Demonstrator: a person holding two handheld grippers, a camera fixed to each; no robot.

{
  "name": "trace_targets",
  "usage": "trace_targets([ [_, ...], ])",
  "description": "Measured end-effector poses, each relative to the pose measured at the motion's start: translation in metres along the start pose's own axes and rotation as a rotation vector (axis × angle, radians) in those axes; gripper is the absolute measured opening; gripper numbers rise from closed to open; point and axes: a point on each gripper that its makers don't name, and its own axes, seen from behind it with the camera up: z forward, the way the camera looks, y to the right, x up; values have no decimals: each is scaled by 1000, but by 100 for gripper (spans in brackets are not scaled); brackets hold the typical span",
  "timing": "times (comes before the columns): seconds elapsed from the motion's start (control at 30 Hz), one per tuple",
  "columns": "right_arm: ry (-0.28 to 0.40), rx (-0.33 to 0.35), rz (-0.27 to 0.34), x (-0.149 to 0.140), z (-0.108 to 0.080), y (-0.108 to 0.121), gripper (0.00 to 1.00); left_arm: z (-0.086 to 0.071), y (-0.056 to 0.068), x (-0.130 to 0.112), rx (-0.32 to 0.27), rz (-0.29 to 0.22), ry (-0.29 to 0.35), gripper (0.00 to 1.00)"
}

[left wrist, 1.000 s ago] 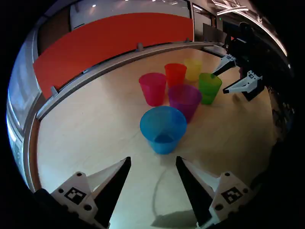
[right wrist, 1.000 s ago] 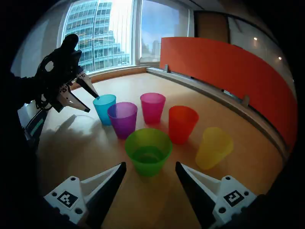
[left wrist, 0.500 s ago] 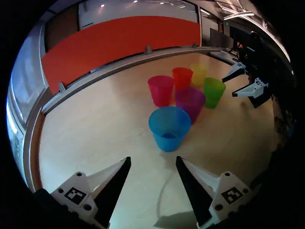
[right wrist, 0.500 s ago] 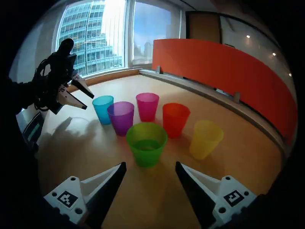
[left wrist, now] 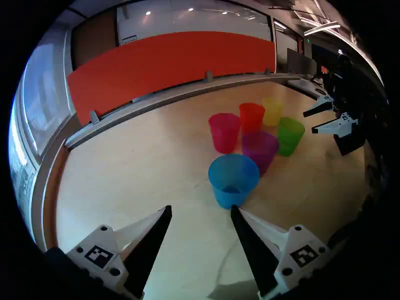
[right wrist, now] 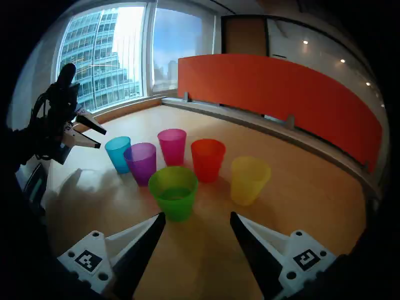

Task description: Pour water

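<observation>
Several plastic cups stand grouped on a light wooden table. In the left gripper view the blue cup (left wrist: pixel 233 179) is nearest, holding a little water, with purple (left wrist: pixel 259 150), pink (left wrist: pixel 224 132), red (left wrist: pixel 251 117), yellow (left wrist: pixel 273 110) and green (left wrist: pixel 290 135) cups behind. My left gripper (left wrist: pixel 200 220) is open just short of the blue cup. In the right gripper view the green cup (right wrist: pixel 174 192), with some water, sits closest to my open right gripper (right wrist: pixel 197 225); the purple (right wrist: pixel 140 162), blue (right wrist: pixel 118 153), pink (right wrist: pixel 172 146), red (right wrist: pixel 208 159) and yellow (right wrist: pixel 249 179) cups lie beyond.
An orange partition (left wrist: pixel 170 62) on a metal rail borders the table's far edge. Tall windows (right wrist: pixel 105 60) are at the left of the right gripper view. The other gripper appears at the right (left wrist: pixel 332 117) and at the left (right wrist: pixel 82 131), each held by a dark-sleeved hand.
Both grippers have drawn back from the cups, which look smaller and farther away. The blue cup has shifted right in the left gripper view. Both grippers stay open and hold nothing.
</observation>
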Motion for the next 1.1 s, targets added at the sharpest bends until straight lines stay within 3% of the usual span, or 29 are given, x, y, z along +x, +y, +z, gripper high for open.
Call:
trace_targets([
  [0.3, 24, -86, 40, 6, -11, 14, 100, -8, -12, 12, 79, -32, 55, 87],
  [0.5, 52, -155, 67, 12, -21, 26, 100, -12, -22, 19, 127, -82, 104, 87],
  [0.9, 99, -394, 125, 15, -43, 78, 100, -25, -59, 33, 255, -189, 229, 87],
  [1.1, 132, -422, 152, 20, -47, 82, 100, -27, -67, 38, 289, -230, 274, 87],
])
